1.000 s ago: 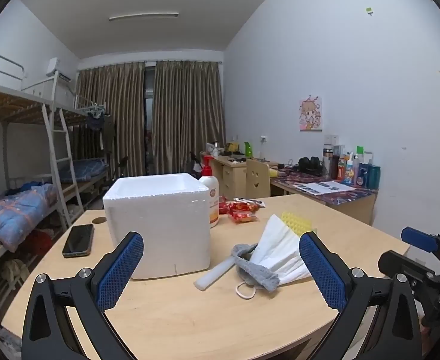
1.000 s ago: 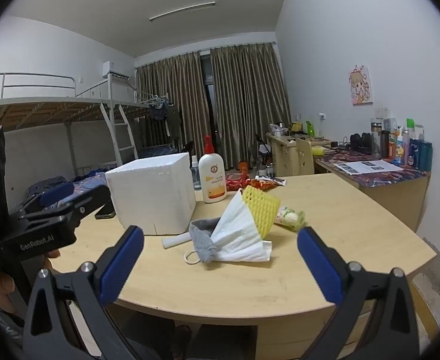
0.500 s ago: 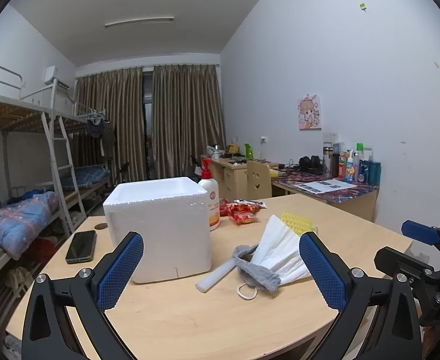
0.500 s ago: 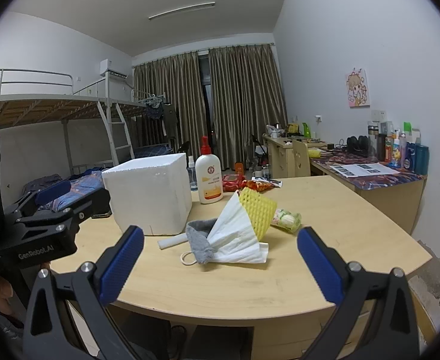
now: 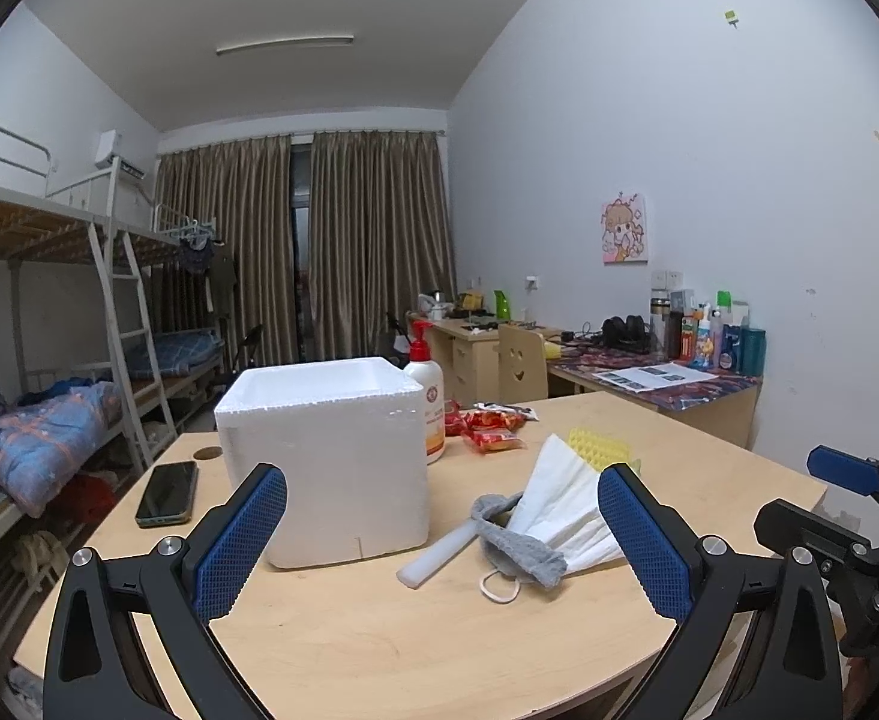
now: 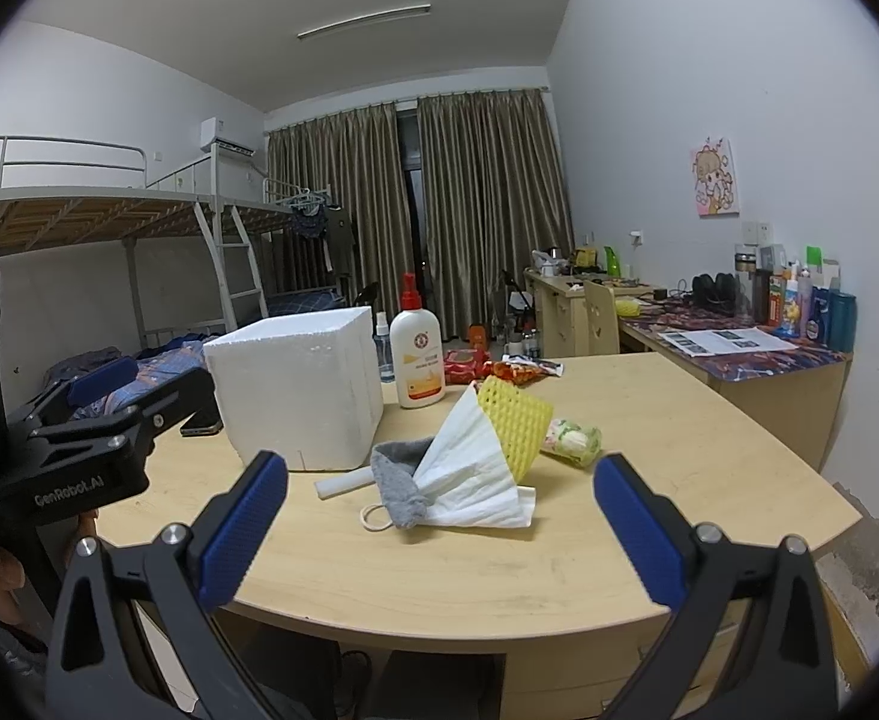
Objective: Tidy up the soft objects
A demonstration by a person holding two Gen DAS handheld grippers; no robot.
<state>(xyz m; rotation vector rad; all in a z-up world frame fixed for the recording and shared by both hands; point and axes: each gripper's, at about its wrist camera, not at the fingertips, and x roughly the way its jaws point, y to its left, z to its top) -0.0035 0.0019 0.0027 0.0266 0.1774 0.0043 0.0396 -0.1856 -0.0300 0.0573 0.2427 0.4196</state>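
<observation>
Both grippers, left gripper (image 5: 442,531) and right gripper (image 6: 439,519), hover wide-jawed and empty before the pile; the first pick, likely the grey mask (image 6: 400,483) into the foam box (image 6: 295,387), seems pending.

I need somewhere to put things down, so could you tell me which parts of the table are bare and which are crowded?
Bare: the near strip of the table in front of the white tissue, and the right side beyond the yellow foam net. Crowded: the middle, from the foam box and lotion bottle to the grey mask.
</observation>
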